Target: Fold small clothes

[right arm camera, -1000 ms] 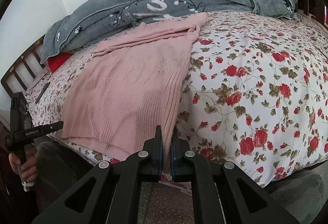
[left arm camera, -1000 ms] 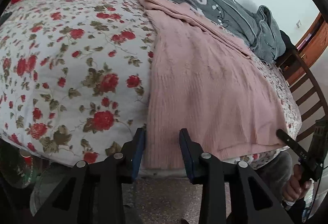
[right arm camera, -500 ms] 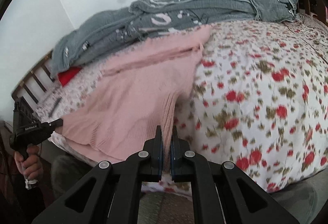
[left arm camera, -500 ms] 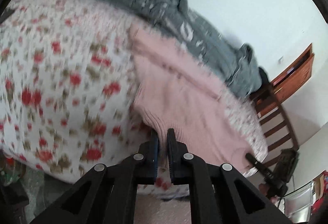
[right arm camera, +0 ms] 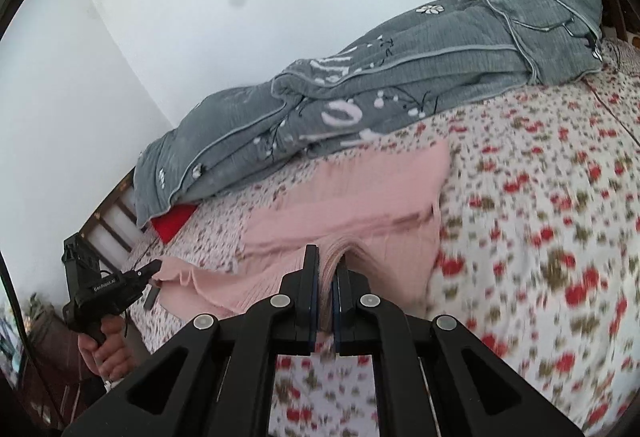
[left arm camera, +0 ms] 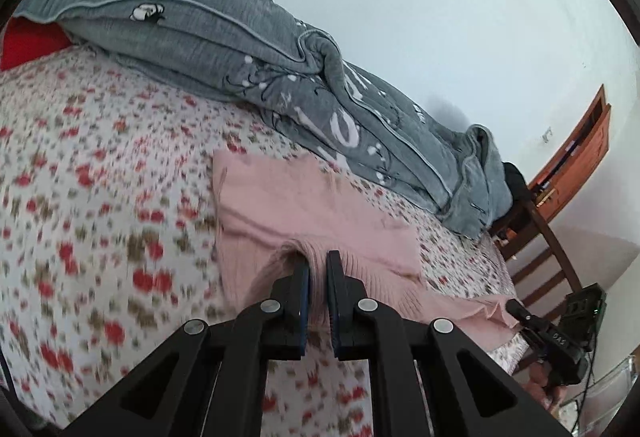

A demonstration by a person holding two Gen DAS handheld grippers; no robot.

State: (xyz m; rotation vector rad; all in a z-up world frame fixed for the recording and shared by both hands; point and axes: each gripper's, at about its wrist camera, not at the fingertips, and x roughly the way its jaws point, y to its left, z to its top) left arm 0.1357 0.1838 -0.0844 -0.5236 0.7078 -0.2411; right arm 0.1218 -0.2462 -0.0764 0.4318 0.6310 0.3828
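Both grippers grip the pink knit top's (left arm camera: pixel 320 205) ribbed hem: left gripper (left arm camera: pixel 318 269) pinches one corner, right gripper (right arm camera: pixel 328 269) the other, jaws nearly closed on cloth. Beyond the fingertips the garment lies doubled on the floral bedsheet (left arm camera: pixel 100 197), short of the grey quilt (right arm camera: pixel 400 97).

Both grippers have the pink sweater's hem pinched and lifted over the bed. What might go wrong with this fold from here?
1. Each gripper, left and right, pinches only a small bunch of sweater hem; it may slip out.
2. The hem sags between them, so the fold may land creased.
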